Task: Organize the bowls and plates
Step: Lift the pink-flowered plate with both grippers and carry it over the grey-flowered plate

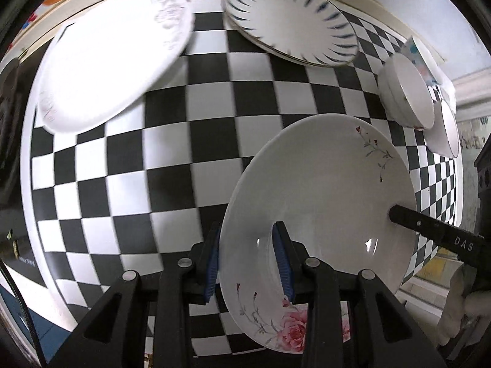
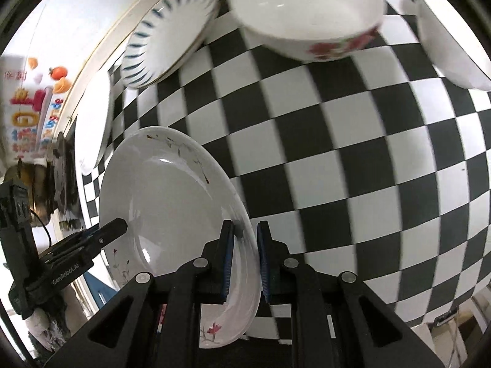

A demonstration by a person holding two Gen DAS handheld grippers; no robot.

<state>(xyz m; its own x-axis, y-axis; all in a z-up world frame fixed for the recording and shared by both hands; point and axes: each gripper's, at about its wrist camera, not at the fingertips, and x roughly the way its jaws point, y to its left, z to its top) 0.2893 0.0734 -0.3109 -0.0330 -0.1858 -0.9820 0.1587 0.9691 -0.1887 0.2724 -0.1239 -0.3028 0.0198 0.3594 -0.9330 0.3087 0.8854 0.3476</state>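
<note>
Floral plate (image 1: 322, 190) gripped at opposite rims by both grippers.

**Checkered table against a pale wall**

A black-and-white checkered tablecloth (image 1: 190, 141) is seen filling both views. In the left wrist view a pale wall (image 1: 414, 3) is met at 1 o'clock. In the right wrist view a colourful poster (image 2: 27, 107) is hung at 9 o'clock

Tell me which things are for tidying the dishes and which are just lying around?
For the job:
floral plate, held by left gripper and right gripper
blue-striped plate
white plate
red-flowered bowl

Just there:
checkered tablecloth
colourful poster
</note>
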